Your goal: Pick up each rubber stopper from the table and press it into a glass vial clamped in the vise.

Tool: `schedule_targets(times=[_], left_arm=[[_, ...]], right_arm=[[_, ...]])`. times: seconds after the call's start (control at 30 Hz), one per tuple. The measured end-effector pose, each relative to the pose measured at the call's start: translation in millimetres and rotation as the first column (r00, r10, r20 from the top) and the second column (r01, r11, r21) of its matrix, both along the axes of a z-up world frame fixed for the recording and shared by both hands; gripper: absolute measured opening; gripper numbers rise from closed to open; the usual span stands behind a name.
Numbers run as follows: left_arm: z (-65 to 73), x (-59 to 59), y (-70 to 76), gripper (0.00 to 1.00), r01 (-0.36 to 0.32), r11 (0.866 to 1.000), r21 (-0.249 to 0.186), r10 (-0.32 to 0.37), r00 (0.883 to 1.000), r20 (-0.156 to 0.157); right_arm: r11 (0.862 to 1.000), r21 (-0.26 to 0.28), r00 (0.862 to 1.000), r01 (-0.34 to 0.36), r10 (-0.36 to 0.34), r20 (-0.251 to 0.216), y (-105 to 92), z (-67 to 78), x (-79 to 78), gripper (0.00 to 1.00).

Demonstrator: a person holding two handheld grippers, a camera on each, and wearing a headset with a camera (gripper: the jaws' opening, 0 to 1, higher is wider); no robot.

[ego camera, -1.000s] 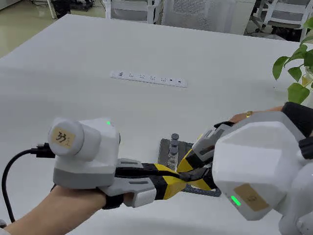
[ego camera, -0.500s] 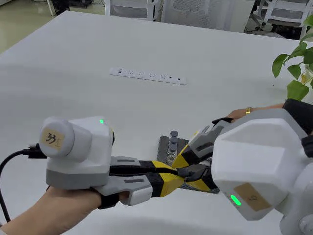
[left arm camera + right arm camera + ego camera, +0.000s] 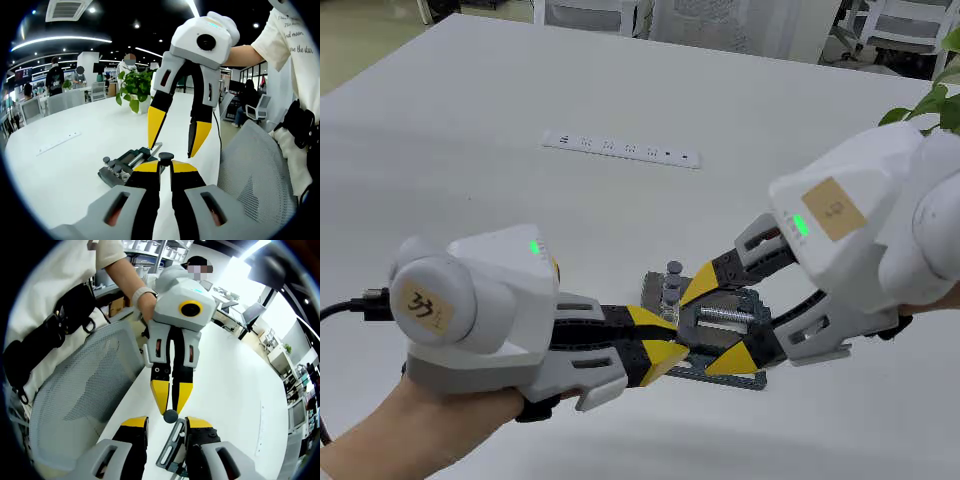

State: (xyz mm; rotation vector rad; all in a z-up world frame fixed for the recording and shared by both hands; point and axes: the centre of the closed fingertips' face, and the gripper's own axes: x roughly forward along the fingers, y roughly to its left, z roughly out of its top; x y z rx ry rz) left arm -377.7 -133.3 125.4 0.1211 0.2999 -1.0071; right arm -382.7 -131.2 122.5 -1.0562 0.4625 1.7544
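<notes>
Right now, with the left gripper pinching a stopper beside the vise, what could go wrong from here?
1. The stopper sits only at the very tips of the left gripper, so it may slip or pop out when it is pressed down.
2. The right gripper hangs open close by the vise, and either gripper could knock the vials standing there.

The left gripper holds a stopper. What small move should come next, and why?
Probably move the left gripper a little toward the vials in the vise, bringing the stopper above one. The stopper is pinched in its jaws beside the vise, and the right gripper hangs open, holding nothing. Which vial lacks a stopper is too small to tell.
</notes>
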Motion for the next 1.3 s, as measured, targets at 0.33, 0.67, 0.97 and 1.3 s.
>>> schedule_targets(times=[0.33, 0.67, 0.97, 1.3], left_arm=[[4.8, -0.9, -9.2, 0.03, 0.042, 0.998, 0.044, -0.044, 0.999, 0.031], [0.3, -2.7, -12.5, 0.03, 0.063, 0.996, 0.066, -0.065, 0.998, 0.026], [-2.3, -2.6, -13.2, 0.03, 0.067, 0.995, 0.067, -0.068, 0.998, 0.004], [-7.1, -4.8, -13.9, 0.03, 0.079, 0.994, 0.080, -0.079, 0.997, -0.007]], right_arm=[[0.999, 0.026, 0.998, 0.042, -0.041, -0.053, -0.4, 3.8, -0.6, 0.16], [0.999, 0.020, 0.998, 0.035, -0.034, -0.054, -5.4, 2.4, -5.3, 0.08], [1.000, 0.007, 0.999, 0.018, -0.018, -0.045, -5.4, -0.6, -7.3, 0.08], [0.999, -0.029, 1.000, -0.018, 0.017, -0.014, -6.2, -5.1, -10.1, 0.08]])
